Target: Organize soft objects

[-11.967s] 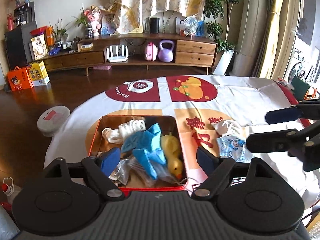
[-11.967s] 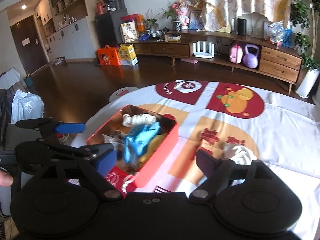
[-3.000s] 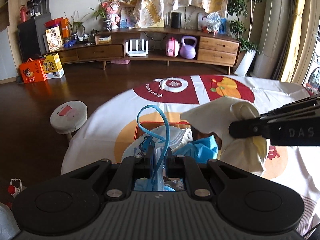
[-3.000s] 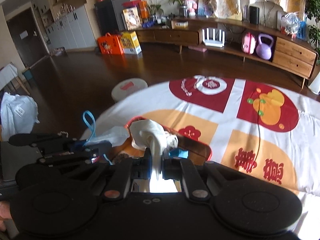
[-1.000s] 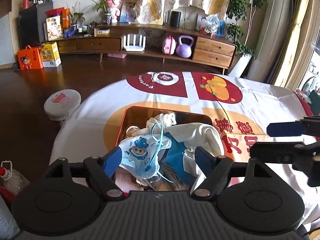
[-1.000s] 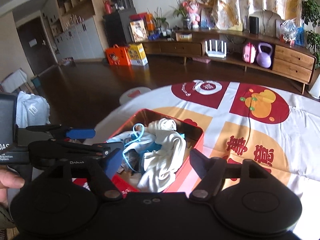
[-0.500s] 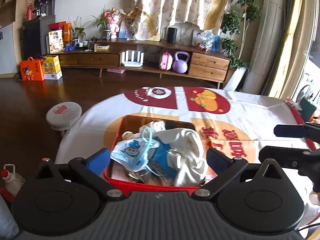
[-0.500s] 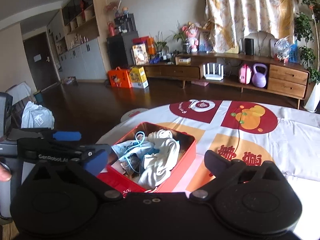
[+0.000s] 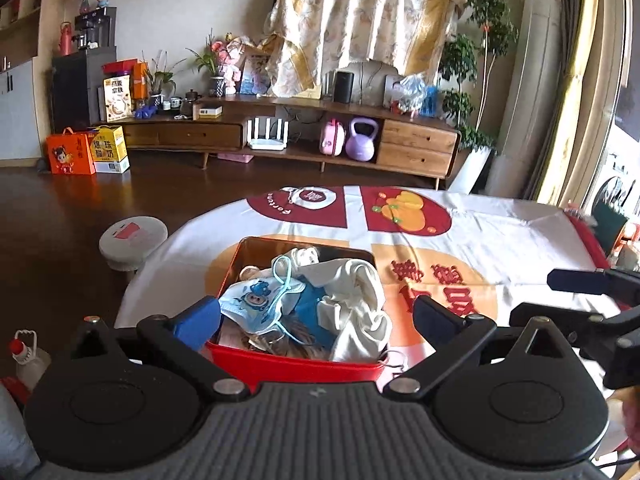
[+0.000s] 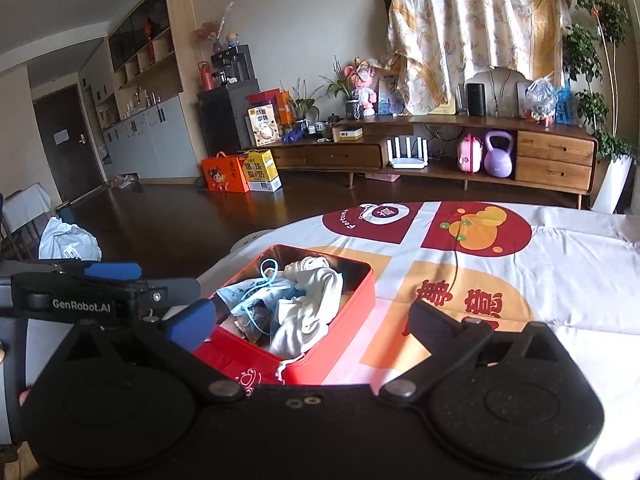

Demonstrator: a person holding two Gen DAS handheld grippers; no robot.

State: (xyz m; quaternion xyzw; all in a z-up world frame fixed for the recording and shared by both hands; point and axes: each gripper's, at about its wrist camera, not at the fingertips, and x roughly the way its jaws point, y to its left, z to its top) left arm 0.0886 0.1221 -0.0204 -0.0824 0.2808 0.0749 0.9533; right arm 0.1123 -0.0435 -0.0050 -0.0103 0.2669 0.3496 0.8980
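Note:
A red tin box (image 9: 296,364) (image 10: 344,312) sits on the table's near left part. Inside it lie a blue cartoon face mask (image 9: 256,300) (image 10: 248,292), a cream cloth (image 9: 356,300) (image 10: 308,316) and some blue fabric (image 9: 310,306). My left gripper (image 9: 318,318) hangs wide open just short of the box's near wall, nothing between its fingers. My right gripper (image 10: 310,318) is open too, pulled back at the box's near right corner and holding nothing. Each gripper shows in the other's view: the right one (image 9: 576,296) at the right edge, the left one (image 10: 116,280) at the left.
The table wears a white cloth with red and orange prints (image 9: 408,216) (image 10: 476,232). A round white stool (image 9: 132,236) stands left of the table. A wooden sideboard (image 9: 296,136) and plants line the far wall. A small bottle (image 9: 28,356) stands low at left.
Both grippers have drawn back from the box and their jaws have spread wider. The mask and the cream cloth stay lying in the box.

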